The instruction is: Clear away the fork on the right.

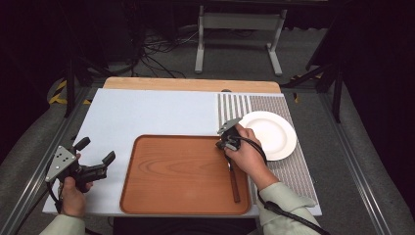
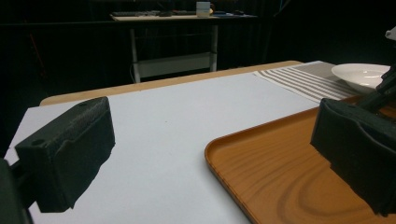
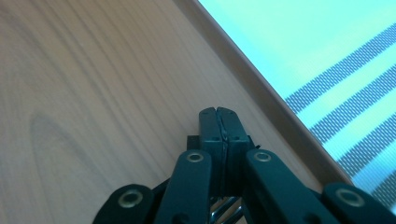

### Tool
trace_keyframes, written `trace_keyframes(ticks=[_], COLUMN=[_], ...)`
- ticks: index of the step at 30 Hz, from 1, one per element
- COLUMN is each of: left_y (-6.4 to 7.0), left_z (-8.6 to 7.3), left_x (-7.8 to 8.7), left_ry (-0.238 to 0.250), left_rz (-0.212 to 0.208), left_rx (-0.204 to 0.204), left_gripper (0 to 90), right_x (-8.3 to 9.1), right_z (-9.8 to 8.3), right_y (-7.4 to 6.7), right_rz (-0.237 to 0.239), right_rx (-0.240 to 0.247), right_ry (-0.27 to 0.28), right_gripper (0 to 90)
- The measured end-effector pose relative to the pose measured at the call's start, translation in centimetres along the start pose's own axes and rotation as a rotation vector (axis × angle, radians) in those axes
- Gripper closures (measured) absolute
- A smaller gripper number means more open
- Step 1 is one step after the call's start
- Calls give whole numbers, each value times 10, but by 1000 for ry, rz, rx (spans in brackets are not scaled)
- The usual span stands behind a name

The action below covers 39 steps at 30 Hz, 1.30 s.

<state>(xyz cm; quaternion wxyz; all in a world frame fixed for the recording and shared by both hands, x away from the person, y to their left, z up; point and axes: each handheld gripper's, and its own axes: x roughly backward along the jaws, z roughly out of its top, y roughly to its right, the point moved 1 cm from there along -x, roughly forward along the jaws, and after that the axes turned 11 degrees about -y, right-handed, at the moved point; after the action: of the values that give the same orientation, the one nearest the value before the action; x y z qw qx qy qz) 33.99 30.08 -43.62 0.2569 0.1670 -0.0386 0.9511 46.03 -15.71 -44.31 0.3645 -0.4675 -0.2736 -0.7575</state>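
Brown stick-like tool point(image 1: 235, 185) with a thin dark handle lies at the right side of the flat orange-brown wooden tray point(image 1: 166, 171), in the lower middle of the high view, its top end under the person's right hand point(image 1: 249, 156). The right gripper point(image 1: 223, 145) points down at the tray's upper right corner. Its black jaws are pressed tight together. A shiny bit of metal shows just below them in the right gripper view; I cannot tell if it is pinched. Right of the tray, a round white plate point(image 1: 274, 134) sits on a grey striped mat point(image 1: 293, 166). At the lower left, the left gripper point(image 1: 95, 150) is wide open above the white board point(image 1: 156, 112), holding nothing.
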Motion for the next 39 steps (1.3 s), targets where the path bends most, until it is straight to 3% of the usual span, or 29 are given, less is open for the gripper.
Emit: trace_keyframes(ticks=[15, 25, 28, 33, 34, 36, 37, 38, 39], left_y=[0, 1, 1, 1, 1, 1, 1, 1, 1], left_z=[0, 0, 0, 0, 0, 0, 0, -1, -1], left_x=[-2, -2, -2, -2, -2, -2, -2, -2, -2], left_ry=[2, 0, -2, 0, 0, 1, 1, 0, 0], left_rz=[-3, -3, -5, -5, -5, -4, -4, -5, -5], left_rx=[2, 2, 3, 5, 3, 6, 6, 5, 5], left_gripper=[3, 3, 3, 3, 3, 3, 3, 3, 3], right_x=[5, 5, 11, 19, 20, 27, 27, 32, 32], right_z=[-10, -12, -10, -7, -5, -2, -2, 0, 0], right_y=[10, 12, 11, 7, 6, 2, 2, 0, 0], right_rz=[-28, -33, -26, -6, -7, 11, 11, 18, 18], right_rx=[-43, -48, -42, -40, -33, -22, -22, -6, -6], right_ry=[-7, -9, 12, 47, 57, 98, 98, 139, 139], right_gripper=[900, 900, 899, 801, 757, 566, 566, 437, 437])
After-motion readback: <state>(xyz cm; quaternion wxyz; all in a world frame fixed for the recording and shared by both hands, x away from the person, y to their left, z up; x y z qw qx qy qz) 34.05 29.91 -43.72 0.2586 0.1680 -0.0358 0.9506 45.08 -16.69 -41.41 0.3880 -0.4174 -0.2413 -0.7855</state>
